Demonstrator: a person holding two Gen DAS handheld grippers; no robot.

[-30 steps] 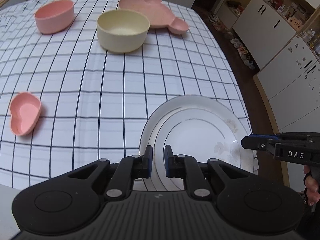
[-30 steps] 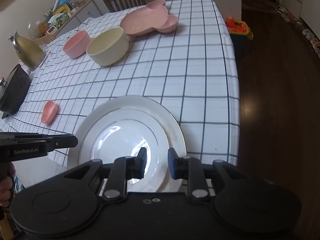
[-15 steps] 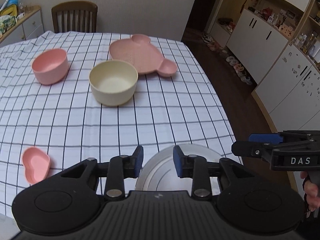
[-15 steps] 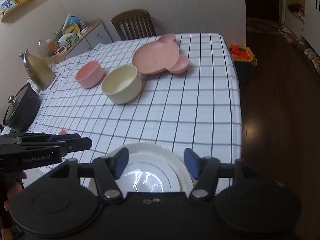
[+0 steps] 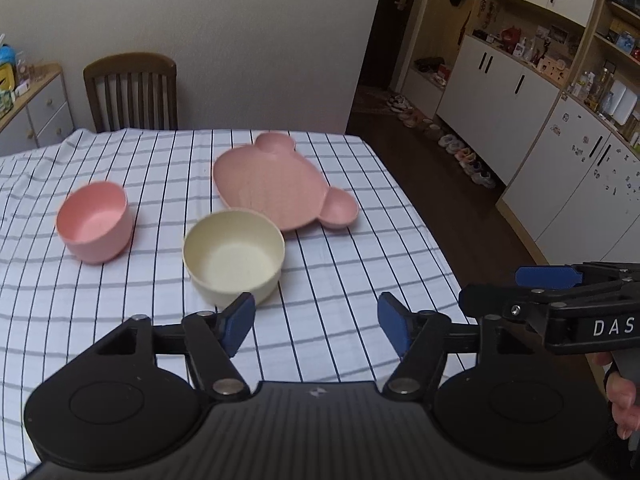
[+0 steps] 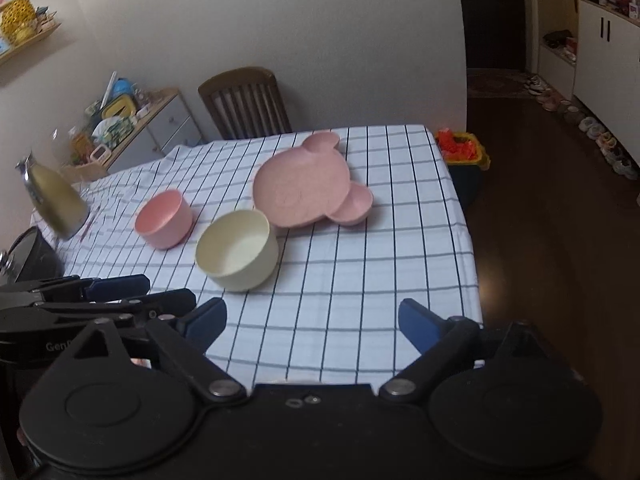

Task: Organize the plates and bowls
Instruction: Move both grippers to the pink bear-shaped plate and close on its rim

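Left wrist view, left gripper (image 5: 316, 322) jaws just opened wide, nothing between them, right gripper (image 6: 312, 324) too, cream bowl (image 5: 234, 256) on checked table (image 5: 340, 280), between pink bowl (image 5: 94, 226) and bear plate (image 5: 276, 186).

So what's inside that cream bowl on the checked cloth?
Nothing that shows: the round cream bowl looks empty, its bare inner wall and floor in view. Its near inner wall is hidden by the rim.
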